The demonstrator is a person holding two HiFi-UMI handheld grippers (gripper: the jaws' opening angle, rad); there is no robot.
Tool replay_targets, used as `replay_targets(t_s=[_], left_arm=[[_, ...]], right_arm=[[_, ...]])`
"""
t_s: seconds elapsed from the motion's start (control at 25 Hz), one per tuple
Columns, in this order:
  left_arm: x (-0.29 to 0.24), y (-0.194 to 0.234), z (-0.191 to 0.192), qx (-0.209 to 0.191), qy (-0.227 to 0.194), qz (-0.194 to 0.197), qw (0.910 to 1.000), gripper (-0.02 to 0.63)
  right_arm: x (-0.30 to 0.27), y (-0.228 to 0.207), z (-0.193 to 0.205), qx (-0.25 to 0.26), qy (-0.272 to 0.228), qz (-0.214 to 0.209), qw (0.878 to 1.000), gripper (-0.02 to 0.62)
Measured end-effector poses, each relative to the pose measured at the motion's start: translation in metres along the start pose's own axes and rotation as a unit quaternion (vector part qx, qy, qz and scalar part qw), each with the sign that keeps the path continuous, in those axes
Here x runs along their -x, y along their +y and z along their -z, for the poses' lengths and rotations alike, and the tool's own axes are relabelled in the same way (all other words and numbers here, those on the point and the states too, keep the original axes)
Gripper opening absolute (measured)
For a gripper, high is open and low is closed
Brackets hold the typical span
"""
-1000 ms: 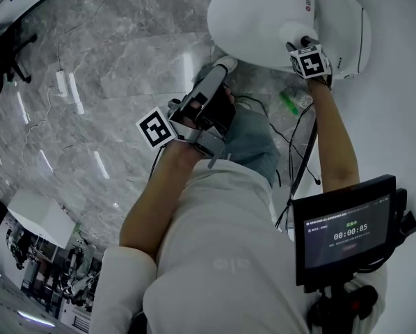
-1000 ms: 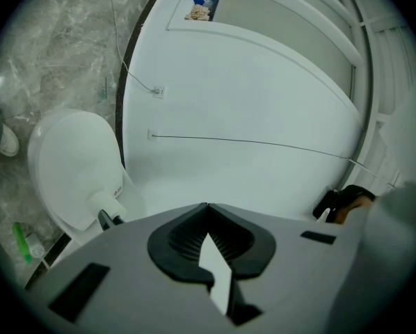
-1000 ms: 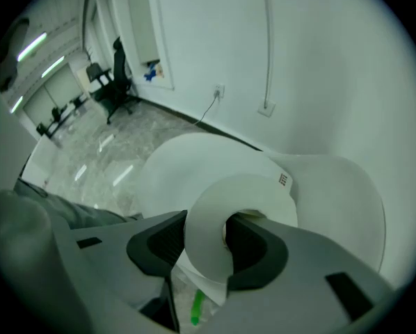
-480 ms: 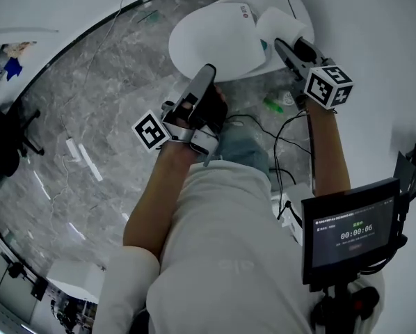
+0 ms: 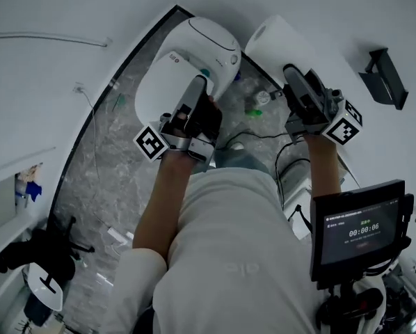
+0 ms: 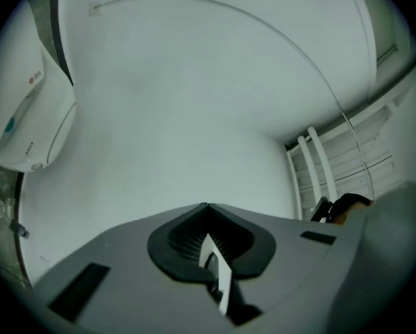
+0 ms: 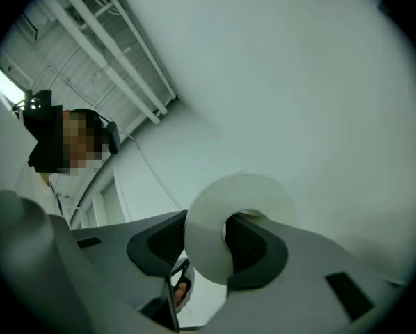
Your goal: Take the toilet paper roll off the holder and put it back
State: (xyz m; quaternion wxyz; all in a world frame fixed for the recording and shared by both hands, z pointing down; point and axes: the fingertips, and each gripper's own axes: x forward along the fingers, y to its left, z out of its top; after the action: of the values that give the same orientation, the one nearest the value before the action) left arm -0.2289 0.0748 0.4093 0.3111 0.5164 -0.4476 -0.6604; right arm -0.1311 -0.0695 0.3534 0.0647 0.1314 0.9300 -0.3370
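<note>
My right gripper grasps the white toilet paper roll by its wall, clear of the black wall holder at far right, left gripper clenched empty; next, I judge, I thread it back on.

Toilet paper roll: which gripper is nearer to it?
Right. The right gripper clamps the toilet paper roll; the left gripper, shut and empty, is apart to its left, by the toilet.

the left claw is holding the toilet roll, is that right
Wrong claw. The right claw is holding the roll, with one jaw through its core, as the right gripper view shows. The left claw is shut with nothing in it.
</note>
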Motion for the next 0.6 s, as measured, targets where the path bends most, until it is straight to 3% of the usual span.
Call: replay_targets(t_s=[0.2,0.32,0.44,0.6], left_arm=[[-0.075,0.006,0.066,0.033,0.123,0.013,0.9918,0.006],[-0.098,0.015,0.098,0.05,0.166,0.014,0.9848,0.006],[-0.119,0.021,0.134,0.064,0.212,0.02,0.9749,0.006],[-0.139,0.021,0.19,0.081,0.287,0.025,0.9541,0.006]], right_arm=[[0.087,0.01,-0.053,0.011,-0.121,0.053,0.991,0.167],[0.127,0.012,-0.068,-0.005,-0.187,0.061,0.98,0.167],[0.17,0.022,-0.079,-0.007,-0.261,0.066,0.963,0.167],[0.228,0.039,-0.076,0.006,-0.337,0.091,0.937,0.167]])
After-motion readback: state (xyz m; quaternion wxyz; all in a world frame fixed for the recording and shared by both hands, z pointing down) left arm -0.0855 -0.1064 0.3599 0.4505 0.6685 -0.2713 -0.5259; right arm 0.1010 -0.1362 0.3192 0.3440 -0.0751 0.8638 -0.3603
